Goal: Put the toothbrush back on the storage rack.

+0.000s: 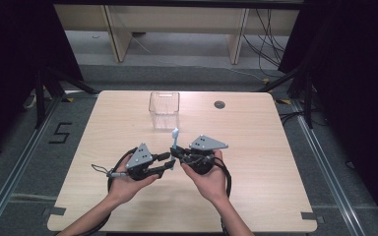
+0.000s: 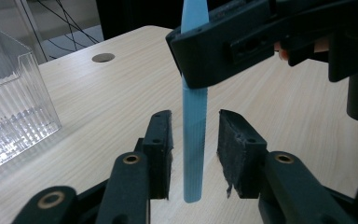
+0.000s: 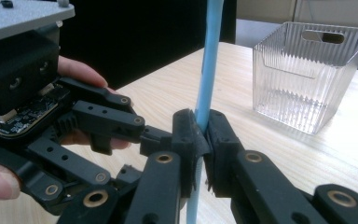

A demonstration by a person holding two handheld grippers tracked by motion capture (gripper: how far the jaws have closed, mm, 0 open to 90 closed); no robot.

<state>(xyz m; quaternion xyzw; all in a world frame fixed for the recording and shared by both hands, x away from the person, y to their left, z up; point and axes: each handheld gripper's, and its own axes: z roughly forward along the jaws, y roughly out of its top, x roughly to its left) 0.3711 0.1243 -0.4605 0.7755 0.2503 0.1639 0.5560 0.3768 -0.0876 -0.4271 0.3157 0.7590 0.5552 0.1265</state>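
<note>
Upright blue stick [image 2: 195, 135] (right gripper [image 3: 200, 135]-clamped)

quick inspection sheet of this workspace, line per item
surface: light wood table with a round grommet hole near the far edge; bare apart from the items below.
job's things: a light blue stick held upright above the table; a clear ribbed plastic box standing empty toward the far side.
clutter: nothing seen.
grippers: right gripper is shut on the blue stick; left gripper is open, its jaws on either side of the stick's lower end without touching it.
cables: a black cable loops from the left gripper; loose cables lie on the floor beyond the table.
surroundings: dark curtains on both sides, wooden furniture legs behind, grey floor with a "5" marking.
</note>
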